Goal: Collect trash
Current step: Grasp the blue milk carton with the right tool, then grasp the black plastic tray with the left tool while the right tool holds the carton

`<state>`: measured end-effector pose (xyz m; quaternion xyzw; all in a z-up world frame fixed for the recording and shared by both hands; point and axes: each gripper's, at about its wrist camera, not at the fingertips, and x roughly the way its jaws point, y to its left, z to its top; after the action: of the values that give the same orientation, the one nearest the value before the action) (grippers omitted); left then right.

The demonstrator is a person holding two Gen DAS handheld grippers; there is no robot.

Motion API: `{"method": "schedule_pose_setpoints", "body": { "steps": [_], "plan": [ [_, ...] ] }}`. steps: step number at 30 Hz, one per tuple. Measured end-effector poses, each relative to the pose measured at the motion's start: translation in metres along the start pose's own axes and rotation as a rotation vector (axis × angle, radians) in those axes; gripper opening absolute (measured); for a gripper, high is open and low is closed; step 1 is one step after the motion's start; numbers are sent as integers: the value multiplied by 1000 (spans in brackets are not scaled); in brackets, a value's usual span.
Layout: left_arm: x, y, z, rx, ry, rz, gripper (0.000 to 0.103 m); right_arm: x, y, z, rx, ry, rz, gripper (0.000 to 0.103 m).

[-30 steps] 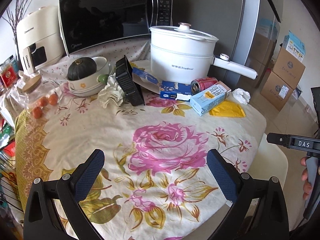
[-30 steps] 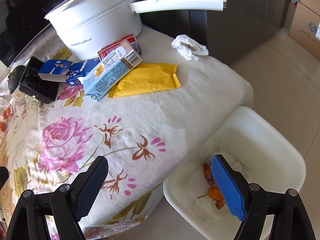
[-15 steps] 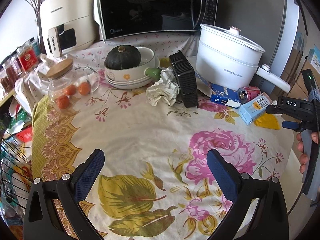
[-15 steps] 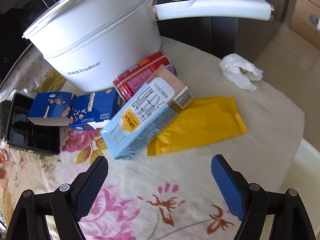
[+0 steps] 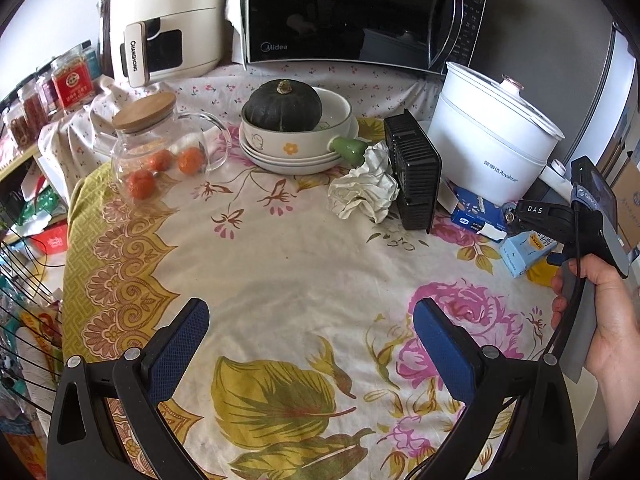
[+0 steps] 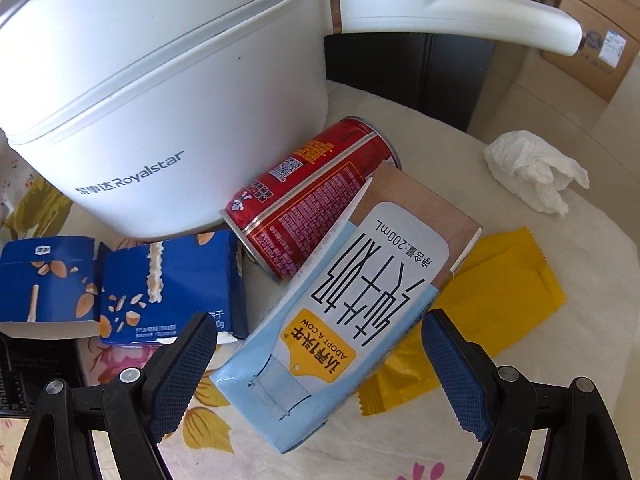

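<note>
Two grippers are in view, both with jaws spread wide and holding nothing. Right gripper [image 6: 320,364] sits low over the light blue milk carton [image 6: 340,316], one blue pad on either side of its near end; neither pad touches it. That carton lies on its side, partly covering a yellow wrapper [image 6: 500,300] and leaning against a red can [image 6: 312,196], which also lies on its side against the white cooking pot [image 6: 160,100]. Left of the carton lies a torn blue snack box [image 6: 160,288]. A crumpled white tissue [image 6: 532,176] rests well apart, near the table's far right edge.

Left gripper [image 5: 312,344] hangs above a bare stretch of the floral tablecloth [image 5: 288,264], well short of any trash. Ahead of it, a larger wad of crumpled paper [image 5: 364,192] touches a black plastic tray [image 5: 416,168] standing on edge. Behind these are a bowl with a dark squash [image 5: 284,106], a glass jug [image 5: 160,148] containing small orange fruits, and a microwave [image 5: 352,12]. The person's right hand [image 5: 600,312] shows at the right edge of the left view.
</note>
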<state>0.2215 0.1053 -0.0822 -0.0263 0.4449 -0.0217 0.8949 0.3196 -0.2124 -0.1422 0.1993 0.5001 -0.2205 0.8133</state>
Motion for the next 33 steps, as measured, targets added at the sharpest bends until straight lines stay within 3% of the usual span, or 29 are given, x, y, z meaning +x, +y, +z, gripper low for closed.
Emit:
{"method": "schedule_pose_setpoints", "body": {
  "steps": [6, 12, 21, 27, 29, 33],
  "plan": [
    [1, -7, -2, 24, 6, -3, 103, 3, -2, -6, -23, -6, 0, 74],
    [-4, -13, -4, 43, -2, -13, 103, -12, -19, -13, -53, 59, 157, 57],
    [-8, -25, -5, 45, -2, -54, 103, -69, -63, -38, -124, 88, 341, 53],
    [9, -37, 0, 4, 17, -122, 103, -75, -89, -56, -187, 75, 361, 53],
    [20, -43, 7, 3, 24, -144, 100, -68, -95, -63, -199, 83, 379, 53],
    [43, -56, 29, 3, 12, -171, 86, -54, -107, -65, -196, 153, 386, 53]
  ]
}}
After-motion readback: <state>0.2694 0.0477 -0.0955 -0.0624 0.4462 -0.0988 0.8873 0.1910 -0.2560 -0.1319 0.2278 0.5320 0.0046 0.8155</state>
